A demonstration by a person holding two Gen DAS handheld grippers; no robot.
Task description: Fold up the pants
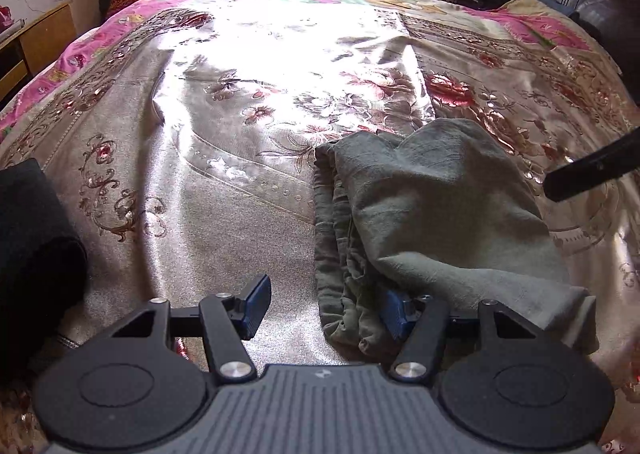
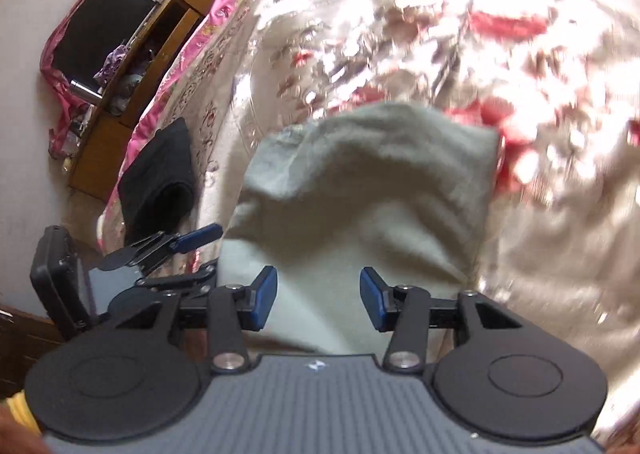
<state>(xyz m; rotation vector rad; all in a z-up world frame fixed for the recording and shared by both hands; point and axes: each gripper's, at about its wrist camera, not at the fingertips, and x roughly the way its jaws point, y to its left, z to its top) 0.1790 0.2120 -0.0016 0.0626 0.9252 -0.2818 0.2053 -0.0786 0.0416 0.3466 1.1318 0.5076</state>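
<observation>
Seen from the left gripper (image 1: 324, 308): far to its left, at the frame edge, a dark folded cloth (image 1: 36, 238) lying on the bed. Ahead and beneath, a shiny floral bedspread (image 1: 224, 182), silvery with red and brown blossoms and a pink border. Jaws standing apart; left blue pad over bare bedspread, right blue pad partly tucked under the near edge of the pants (image 1: 420, 206). No sign of a pinch on the fabric. Pants grey-green, folded into a rumpled stack, lying ahead and to the right of this gripper, elastic waistband bunched along the stack's left side. Further right, a black finger of the right gripper (image 1: 592, 170) poking in from the frame edge above the bedspread.

Seen from the right gripper (image 2: 318, 302): far left, a wooden cabinet (image 2: 120, 134) against the wall. Nearer, the same dark cloth (image 2: 160, 178) on the bed's edge. Just left and slightly ahead, the left gripper (image 2: 200, 250), one blue pad visible at the side of the pants (image 2: 360, 190). Directly ahead and below, the pants, pale in the glare, filling the space past the fingertips. Jaws apart with fabric showing between the blue pads, neither pad pressing on it. Right of that, blurred bedspread (image 2: 540, 214).
</observation>
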